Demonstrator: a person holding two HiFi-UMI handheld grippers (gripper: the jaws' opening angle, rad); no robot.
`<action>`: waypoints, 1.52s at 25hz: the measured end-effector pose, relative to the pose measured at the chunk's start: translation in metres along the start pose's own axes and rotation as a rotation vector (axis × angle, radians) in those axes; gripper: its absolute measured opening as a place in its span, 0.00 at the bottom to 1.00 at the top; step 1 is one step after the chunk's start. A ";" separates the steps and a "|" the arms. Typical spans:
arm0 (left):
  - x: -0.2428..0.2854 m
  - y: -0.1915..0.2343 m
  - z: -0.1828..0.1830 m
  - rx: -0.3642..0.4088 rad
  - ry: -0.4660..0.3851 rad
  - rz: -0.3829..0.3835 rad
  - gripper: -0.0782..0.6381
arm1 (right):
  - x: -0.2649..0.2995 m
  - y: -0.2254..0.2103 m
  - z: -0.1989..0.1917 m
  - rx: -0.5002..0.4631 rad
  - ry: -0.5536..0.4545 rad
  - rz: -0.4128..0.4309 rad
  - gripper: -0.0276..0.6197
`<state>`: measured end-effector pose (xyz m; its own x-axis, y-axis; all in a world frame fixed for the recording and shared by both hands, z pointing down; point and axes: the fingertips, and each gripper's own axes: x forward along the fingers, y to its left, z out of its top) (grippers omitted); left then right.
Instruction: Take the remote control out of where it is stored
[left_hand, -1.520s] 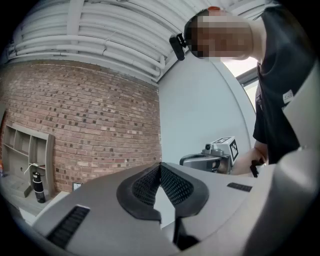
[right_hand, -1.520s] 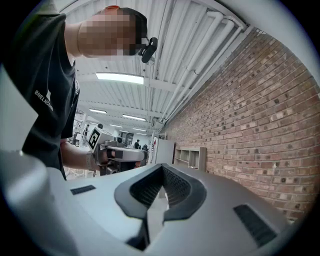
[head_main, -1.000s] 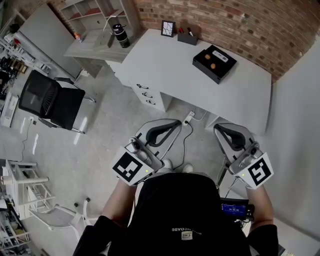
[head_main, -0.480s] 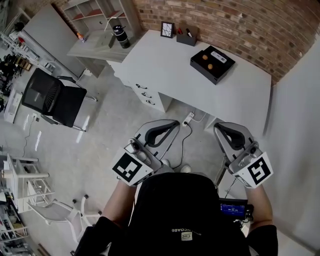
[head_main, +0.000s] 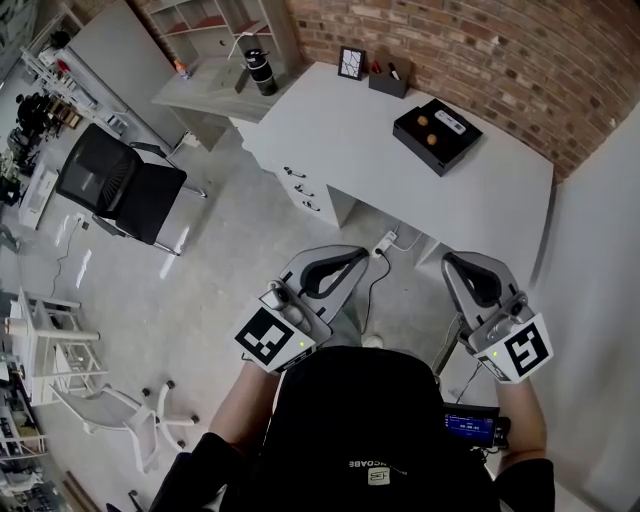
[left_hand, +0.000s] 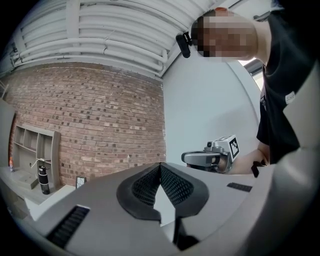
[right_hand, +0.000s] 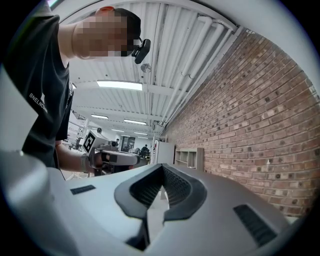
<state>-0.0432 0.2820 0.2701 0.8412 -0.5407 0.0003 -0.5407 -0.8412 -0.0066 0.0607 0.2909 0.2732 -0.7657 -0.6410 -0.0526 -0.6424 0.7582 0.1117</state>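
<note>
White desk (head_main: 380, 150) is standing far against the brick wall (head_main: 480, 50), with the remote control (head_main: 449, 122) lying in the black box (head_main: 415, 150) at its far right, well apart from both tongs. Left gripper (head_main: 352, 256) and right gripper (head_main: 458, 264) are hovering near over the grey floor (head_main: 230, 260), jaws pressed together, gripping nothing. Office chair (head_main: 120, 185) is sitting left, and open floor is lying between the grippers and the desk's near edge.

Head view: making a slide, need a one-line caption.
Person faces white desk, left gripper and right gripper shut, empty; remote lies in black tray.
</note>
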 end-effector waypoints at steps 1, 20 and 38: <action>0.000 0.001 0.000 0.000 -0.001 0.003 0.12 | 0.000 -0.001 0.000 0.001 0.000 0.000 0.05; 0.026 0.051 -0.011 -0.014 -0.035 -0.020 0.12 | 0.034 -0.039 -0.015 -0.005 0.035 -0.033 0.05; 0.131 0.167 -0.029 -0.052 0.044 -0.140 0.12 | 0.112 -0.160 -0.047 0.048 0.086 -0.144 0.05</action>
<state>-0.0232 0.0709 0.2976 0.9079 -0.4171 0.0418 -0.4188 -0.9068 0.0479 0.0795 0.0924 0.2965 -0.6613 -0.7498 0.0209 -0.7477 0.6612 0.0616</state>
